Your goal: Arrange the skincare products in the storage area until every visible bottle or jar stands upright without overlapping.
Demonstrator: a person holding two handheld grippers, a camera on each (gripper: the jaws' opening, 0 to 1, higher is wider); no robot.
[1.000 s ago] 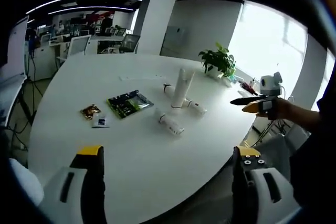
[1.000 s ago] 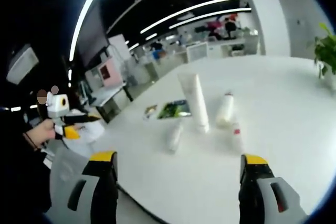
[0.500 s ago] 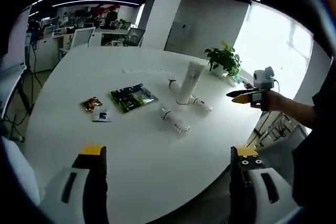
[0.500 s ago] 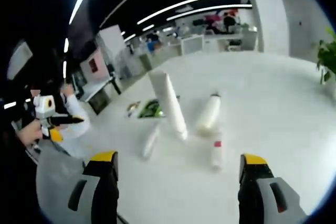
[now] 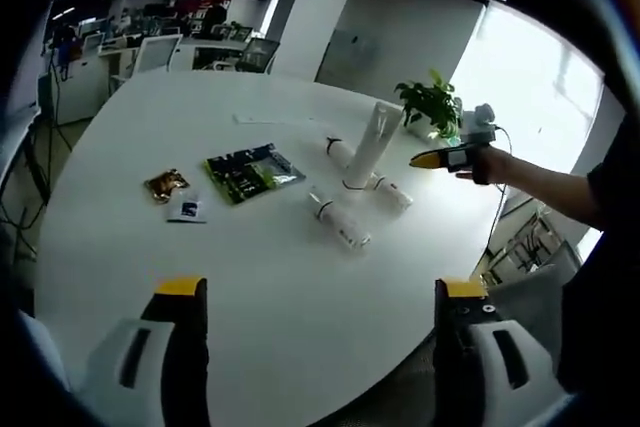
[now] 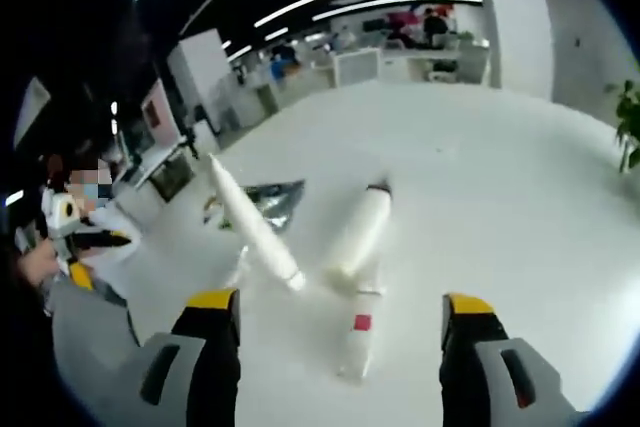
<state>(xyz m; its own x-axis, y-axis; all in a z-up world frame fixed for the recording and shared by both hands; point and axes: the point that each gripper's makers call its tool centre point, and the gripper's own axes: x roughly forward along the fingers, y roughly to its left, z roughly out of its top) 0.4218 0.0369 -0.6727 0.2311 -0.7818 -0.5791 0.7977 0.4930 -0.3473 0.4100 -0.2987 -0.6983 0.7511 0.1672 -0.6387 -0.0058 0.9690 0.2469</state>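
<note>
Tall tube: the white tube (image 5: 366, 146) stands cap-down on the round white tabletop (image 5: 120, 247), the one product already upright; in the right gripper view it (image 6: 255, 230) looks tilted, probably because that camera is rolled.
Lying bottles: three white bottles lie on their sides around the tube's foot, one at 7 o'clock of it (image 5: 338, 223), one at 4 o'clock (image 5: 388, 193), one behind at 10 o'clock (image 5: 340, 150). They still need standing up.
Left hand-held gripper (image 5: 318, 337): jaws spread wide, nothing between them, held back at the near edge of the tabletop, well apart from the products.
Right hand-held gripper (image 6: 336, 347): jaws apart and empty, aimed at the red-labelled bottle (image 6: 357, 332), which lies between the jaw tips; likely the first pick.
Packets: a green packet (image 5: 252, 170) and two small sachets (image 5: 166, 185) lie flat at 9 o'clock of the bottles, apart from them.
Plant: a potted plant (image 5: 432, 107) stands at the far rim.
</note>
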